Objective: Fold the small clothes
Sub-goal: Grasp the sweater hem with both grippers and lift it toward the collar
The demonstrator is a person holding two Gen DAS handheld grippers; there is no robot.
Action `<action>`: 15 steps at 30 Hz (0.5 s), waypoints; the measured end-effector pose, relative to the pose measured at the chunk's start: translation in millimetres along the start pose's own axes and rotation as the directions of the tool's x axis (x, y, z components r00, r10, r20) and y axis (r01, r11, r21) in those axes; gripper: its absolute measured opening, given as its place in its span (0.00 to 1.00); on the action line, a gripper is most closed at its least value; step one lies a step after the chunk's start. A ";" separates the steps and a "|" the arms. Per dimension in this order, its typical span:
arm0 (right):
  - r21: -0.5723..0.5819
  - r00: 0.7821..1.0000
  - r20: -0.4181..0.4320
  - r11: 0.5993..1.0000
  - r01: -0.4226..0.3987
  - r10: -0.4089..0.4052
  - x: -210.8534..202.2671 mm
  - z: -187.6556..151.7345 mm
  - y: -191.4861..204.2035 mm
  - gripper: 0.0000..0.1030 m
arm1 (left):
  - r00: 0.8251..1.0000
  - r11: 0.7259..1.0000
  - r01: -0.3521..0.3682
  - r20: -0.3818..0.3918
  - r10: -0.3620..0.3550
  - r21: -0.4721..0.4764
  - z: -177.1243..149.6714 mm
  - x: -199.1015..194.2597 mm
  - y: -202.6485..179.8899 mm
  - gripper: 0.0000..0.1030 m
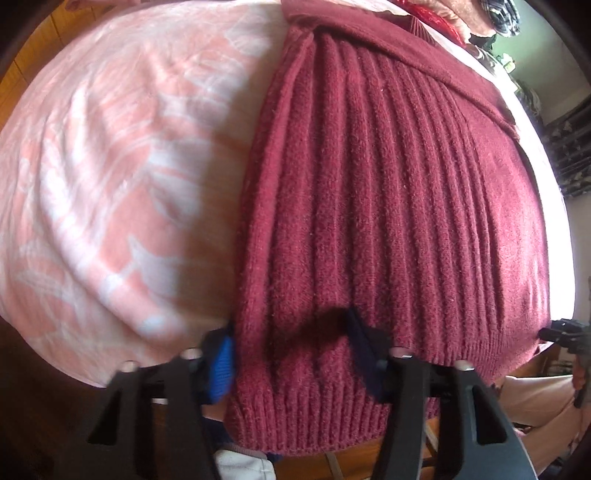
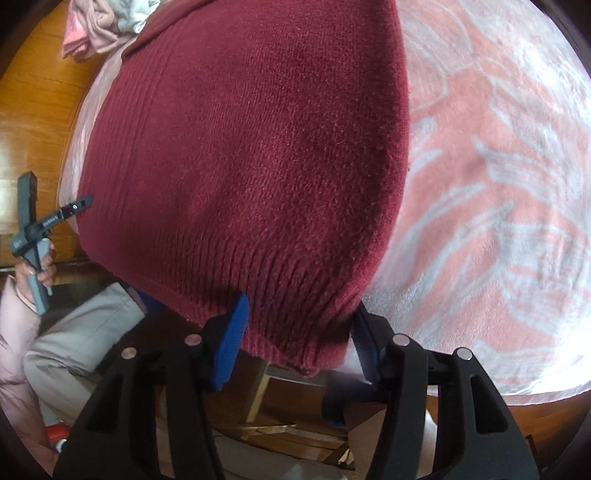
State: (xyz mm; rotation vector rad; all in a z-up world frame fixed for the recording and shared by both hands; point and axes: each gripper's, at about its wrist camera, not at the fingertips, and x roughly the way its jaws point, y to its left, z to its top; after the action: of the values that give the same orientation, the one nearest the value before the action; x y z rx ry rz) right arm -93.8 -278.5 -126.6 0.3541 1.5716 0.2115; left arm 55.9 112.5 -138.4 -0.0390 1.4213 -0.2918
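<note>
— Where lies the maroon knitted sweater [image 1: 388,206]?

— Spread flat on the pink and white patterned cover [image 1: 110,166], ribbed hem [image 1: 332,417] hanging over the near edge.

— And relative to the left gripper [image 1: 291,354]?

— Hem corner sitting between its two fingers. Blue pad [image 1: 223,369] just at the sweater's side edge, dark pad [image 1: 364,354] lying on top of the knit. Jaws half closed around the cloth; cannot tell if really pressing.

— The right gripper [image 2: 299,343]?

— Same at the other hem corner [image 2: 310,354]. Blue pad [image 2: 231,347] against the hem on one side, other pad [image 2: 364,347] at the folded edge. Pinching or only beside, cannot tell.

— Anything else?

— Pile of other clothes [image 2: 99,26] beyond the sweater's far end.
</note>
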 end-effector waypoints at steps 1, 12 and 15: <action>-0.001 1.000 0.005 1.000 0.001 -0.001 -0.7 -0.6 -1.1 0.43 | 1.000 1.000 0.018 -0.002 -0.018 -0.014 -0.8 -0.6 2.5 0.35; -0.055 0.988 0.051 0.988 -0.145 0.148 -23.0 6.4 15.2 0.10 | 0.988 0.987 0.152 0.037 -0.151 -0.042 7.6 -15.1 -11.6 0.11; -0.043 0.976 0.099 0.981 -0.191 0.195 -42.6 16.3 11.6 0.10 | 0.976 0.974 0.210 0.078 -0.204 -0.083 16.2 -28.2 -8.5 0.11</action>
State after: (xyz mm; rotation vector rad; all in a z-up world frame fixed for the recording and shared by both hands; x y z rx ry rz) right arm -76.3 -284.0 -83.2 0.4852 1.4308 0.3636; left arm 66.9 108.2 -107.0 -0.2716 1.3626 -0.3940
